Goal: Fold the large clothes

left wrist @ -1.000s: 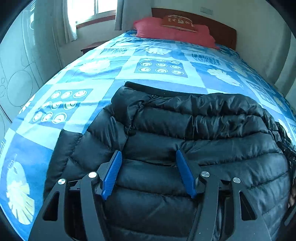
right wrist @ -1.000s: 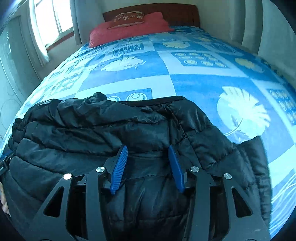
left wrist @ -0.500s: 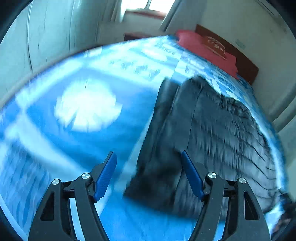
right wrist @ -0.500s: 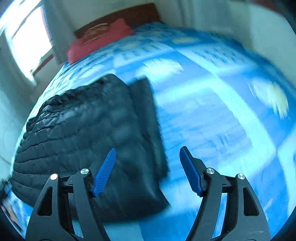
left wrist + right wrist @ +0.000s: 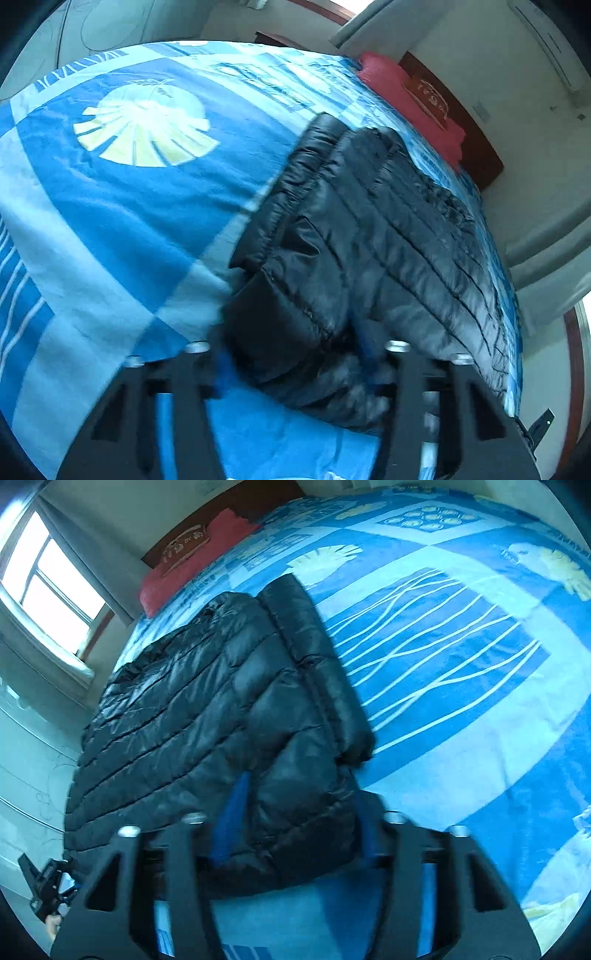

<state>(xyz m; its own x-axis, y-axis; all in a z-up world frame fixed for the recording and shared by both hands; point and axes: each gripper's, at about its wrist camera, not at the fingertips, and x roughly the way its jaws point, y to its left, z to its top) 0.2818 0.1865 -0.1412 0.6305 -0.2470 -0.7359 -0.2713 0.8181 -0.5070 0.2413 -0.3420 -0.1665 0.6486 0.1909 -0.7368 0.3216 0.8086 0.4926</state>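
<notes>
The black puffer jacket is laid lengthwise towards the headboard. Its near corners have just been closed on by the left gripper and right gripper; both jaws are clamped on fabric.

Black shiny quilted jacket; bedspread blue/lt-blue checks w/ pale yellow leaf prints; red pillow at 11 o'clock.

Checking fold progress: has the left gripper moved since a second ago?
Yes. The left gripper has swung from the black jacket's middle to its corner nearest the bedspread's leaf print, jaws closing around it.
</notes>
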